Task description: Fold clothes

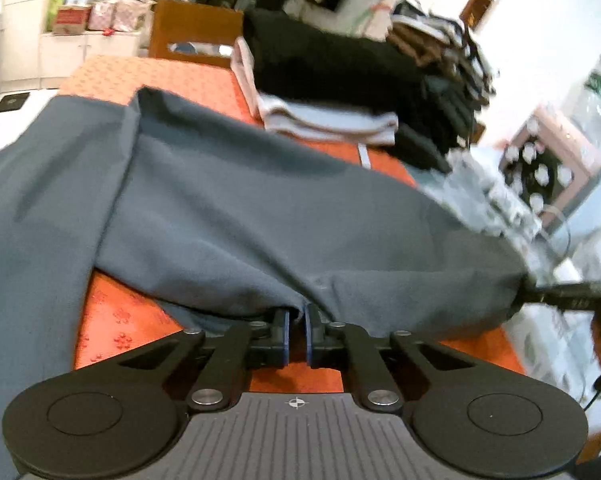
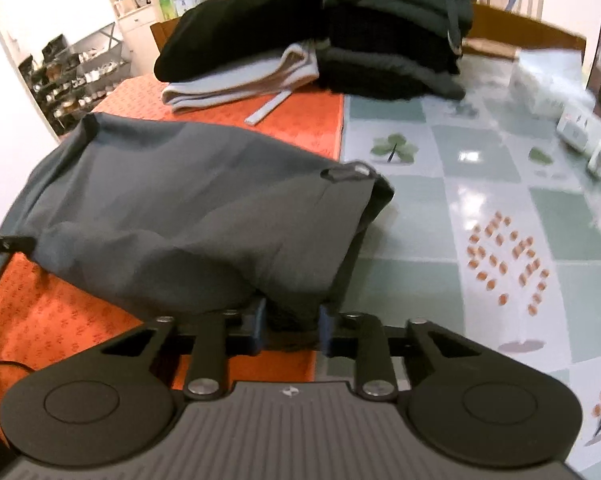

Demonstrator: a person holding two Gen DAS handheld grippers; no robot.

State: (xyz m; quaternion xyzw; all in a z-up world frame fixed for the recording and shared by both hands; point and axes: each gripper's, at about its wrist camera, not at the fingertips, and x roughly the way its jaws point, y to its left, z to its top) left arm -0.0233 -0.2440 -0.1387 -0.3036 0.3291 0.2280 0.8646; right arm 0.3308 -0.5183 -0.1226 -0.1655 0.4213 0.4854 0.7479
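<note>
A grey-blue garment [image 1: 228, 208], trousers by the look of the belt loop and waistband [image 2: 346, 174], lies half lifted over the orange cloth [image 1: 116, 320] on the table. My left gripper [image 1: 296, 316] is shut on the garment's near edge, the fabric pinched between its blue pads. My right gripper [image 2: 291, 316] is shut on a thick bunch of the same garment [image 2: 188, 216] near the waistband end. The other gripper's black tip shows at the right edge of the left wrist view [image 1: 568, 294] and at the left edge of the right wrist view [image 2: 4, 244].
Folded clothes are stacked at the back: a black piece [image 2: 240, 20] on a light grey one [image 2: 236, 84], darker ones [image 2: 396, 28] beside them. The orange cloth [image 2: 60, 312] ends at a green-and-white patterned tablecloth [image 2: 500, 208]. Shelves and boxes [image 1: 80, 16] stand beyond the table.
</note>
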